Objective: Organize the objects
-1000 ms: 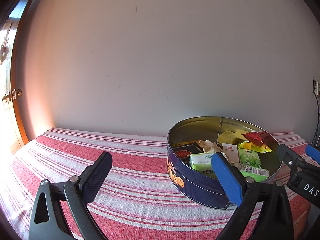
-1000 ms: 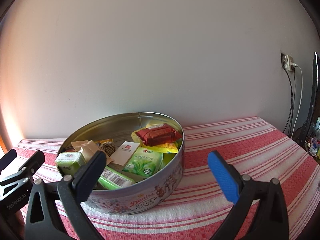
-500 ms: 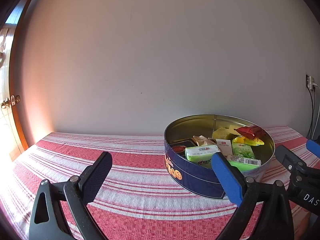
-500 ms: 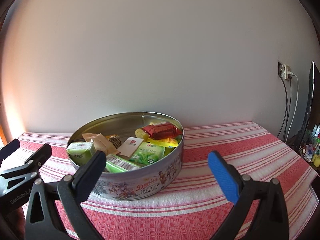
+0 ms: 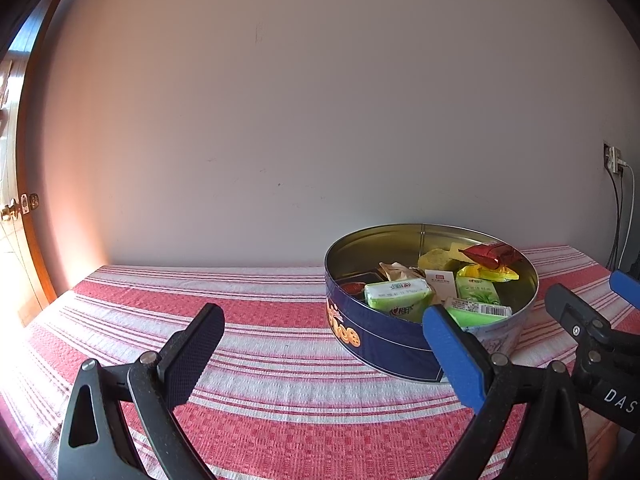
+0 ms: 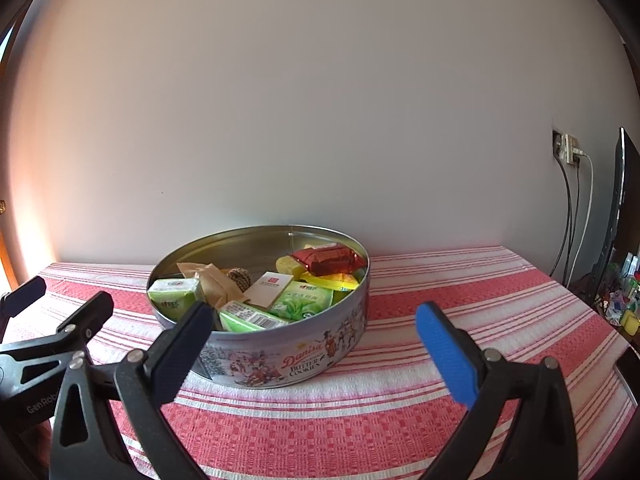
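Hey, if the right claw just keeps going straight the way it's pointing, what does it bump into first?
Probably the cookie tin: its near wall sits ahead of the open right claw, toward the black-finger side. Depth is unclear, so the blue finger may pass beside it over the striped tablecloth.

This is a room in a home. The worktop (image 6: 400, 432) wears a red-and-white striped woven cloth and stands against a plain painted wall (image 6: 320, 100). On it sits a round butter-cookie tin (image 6: 280, 356) filled with snack and tea packets, the sort of thing kept in a household. At far left a wooden door frame (image 5: 30, 200) with a brass latch lets in sunlight. On the right a wall socket (image 6: 566, 148) feeds hanging cables, beside the dark edge of a screen (image 6: 618, 208), with small household clutter (image 6: 620, 300) below it.
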Motion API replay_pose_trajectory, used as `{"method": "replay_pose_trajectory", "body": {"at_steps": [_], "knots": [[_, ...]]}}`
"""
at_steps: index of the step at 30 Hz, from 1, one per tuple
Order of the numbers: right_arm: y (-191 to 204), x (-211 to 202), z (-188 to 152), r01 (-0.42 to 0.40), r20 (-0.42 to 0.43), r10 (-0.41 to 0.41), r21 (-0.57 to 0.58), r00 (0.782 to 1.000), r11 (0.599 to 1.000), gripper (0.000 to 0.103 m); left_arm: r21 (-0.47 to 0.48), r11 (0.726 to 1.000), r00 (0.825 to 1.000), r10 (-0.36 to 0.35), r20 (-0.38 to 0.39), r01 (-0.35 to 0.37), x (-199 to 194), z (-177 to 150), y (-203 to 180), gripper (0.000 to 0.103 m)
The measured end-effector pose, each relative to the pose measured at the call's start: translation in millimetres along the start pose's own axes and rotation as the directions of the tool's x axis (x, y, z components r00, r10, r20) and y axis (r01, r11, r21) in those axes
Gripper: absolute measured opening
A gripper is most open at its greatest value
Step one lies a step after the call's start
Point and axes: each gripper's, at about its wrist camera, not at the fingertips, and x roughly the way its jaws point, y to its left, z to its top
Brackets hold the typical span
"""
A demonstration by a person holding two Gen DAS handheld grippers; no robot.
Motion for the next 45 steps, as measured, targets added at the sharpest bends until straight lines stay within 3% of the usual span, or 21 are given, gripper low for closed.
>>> {"method": "replay_pose_trajectory", "body": {"at_steps": [45], "knots": [[-6.7,-2.5,1.8,-0.01,0.035,0.01,-0.002,0.999,1.0,0.103,0.03,1.0,0.998,0.006,-0.068,-0.004,6.2,-4.1,11.2,0.102]]}}
